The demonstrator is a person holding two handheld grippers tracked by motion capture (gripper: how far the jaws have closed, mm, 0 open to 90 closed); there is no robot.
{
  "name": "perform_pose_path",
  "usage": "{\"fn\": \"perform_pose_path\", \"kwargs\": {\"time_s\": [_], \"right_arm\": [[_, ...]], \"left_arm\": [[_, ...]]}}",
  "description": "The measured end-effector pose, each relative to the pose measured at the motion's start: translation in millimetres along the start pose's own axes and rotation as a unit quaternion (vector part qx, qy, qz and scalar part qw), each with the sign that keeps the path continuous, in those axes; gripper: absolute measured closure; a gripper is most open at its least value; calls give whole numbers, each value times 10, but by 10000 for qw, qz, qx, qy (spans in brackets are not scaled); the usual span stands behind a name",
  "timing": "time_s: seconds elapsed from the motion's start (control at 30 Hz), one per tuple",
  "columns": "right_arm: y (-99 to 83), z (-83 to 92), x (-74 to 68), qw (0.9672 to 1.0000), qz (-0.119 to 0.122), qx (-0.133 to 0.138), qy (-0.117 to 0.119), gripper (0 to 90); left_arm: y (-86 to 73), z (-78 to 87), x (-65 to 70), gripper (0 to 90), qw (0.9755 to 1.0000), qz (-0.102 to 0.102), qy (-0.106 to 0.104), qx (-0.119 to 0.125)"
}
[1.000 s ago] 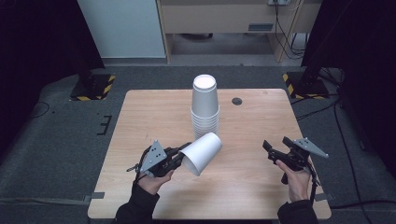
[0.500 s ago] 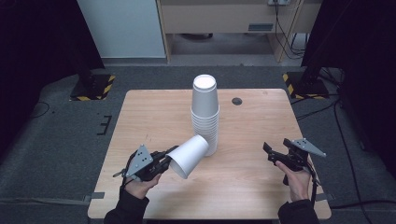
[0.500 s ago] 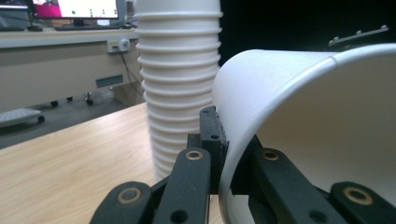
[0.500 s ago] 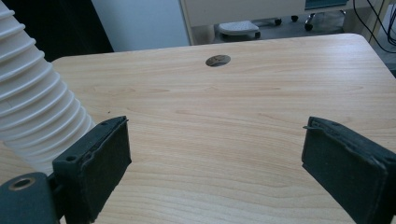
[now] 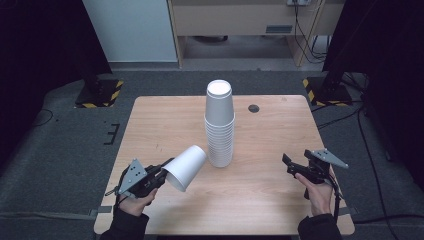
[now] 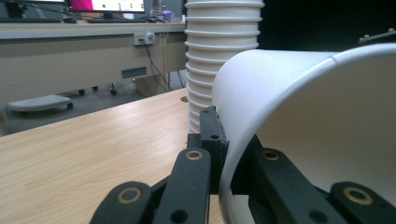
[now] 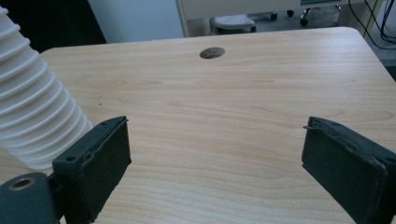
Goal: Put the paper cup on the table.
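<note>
The light wooden rectangular table [image 5: 165,120] is carrying everything. At its centre a tall stack of white ribbed paper cups [image 5: 219,125] is standing upside down, bases upward; I am counting roughly a dozen rims, though the lowest ones are blurring together, so the number is only approximate. Nesting them mouth-down is keeping the column steady and is probably letting single cups be lifted off or added at the top.

One single white paper cup [image 5: 185,167] is being held apart from the stack, at about seven o'clock from it, tilted with its closed base pointing up toward the stack and its open mouth facing the person. The left gripper [image 5: 159,176] is pinching the cup's rim wall, one jaw inside the mouth and one outside, as the left gripper view [image 6: 224,154] is showing; that rim grip is leaving the cup's body free to be set over or pulled clear of the others.

The right gripper [image 5: 289,165] is waiting at about four o'clock from the stack, jaws spread wide and holding nothing. A small dark round hole [image 5: 254,108] is sitting at one o'clock.
</note>
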State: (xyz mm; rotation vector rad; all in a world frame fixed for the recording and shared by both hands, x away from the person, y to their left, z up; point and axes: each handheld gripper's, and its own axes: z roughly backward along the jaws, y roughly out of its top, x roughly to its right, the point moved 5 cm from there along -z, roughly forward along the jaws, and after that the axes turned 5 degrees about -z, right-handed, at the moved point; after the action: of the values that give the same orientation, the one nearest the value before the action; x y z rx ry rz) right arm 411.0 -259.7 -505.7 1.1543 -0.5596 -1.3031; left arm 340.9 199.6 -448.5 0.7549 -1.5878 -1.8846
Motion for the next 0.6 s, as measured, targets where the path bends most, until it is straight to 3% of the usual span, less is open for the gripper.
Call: {"fn": "perform_pose_path", "kwargs": {"time_s": [0.27,0.6], "right_arm": [[-90,-42,70,9986,316,-318,-277,77],[-248,-116,133,9953,497,-735,-379,64]], "left_arm": [[-70,98,-170,872,9994,83,302,-156],[-143,189,-394,872,9964,228,706,-416]]}}
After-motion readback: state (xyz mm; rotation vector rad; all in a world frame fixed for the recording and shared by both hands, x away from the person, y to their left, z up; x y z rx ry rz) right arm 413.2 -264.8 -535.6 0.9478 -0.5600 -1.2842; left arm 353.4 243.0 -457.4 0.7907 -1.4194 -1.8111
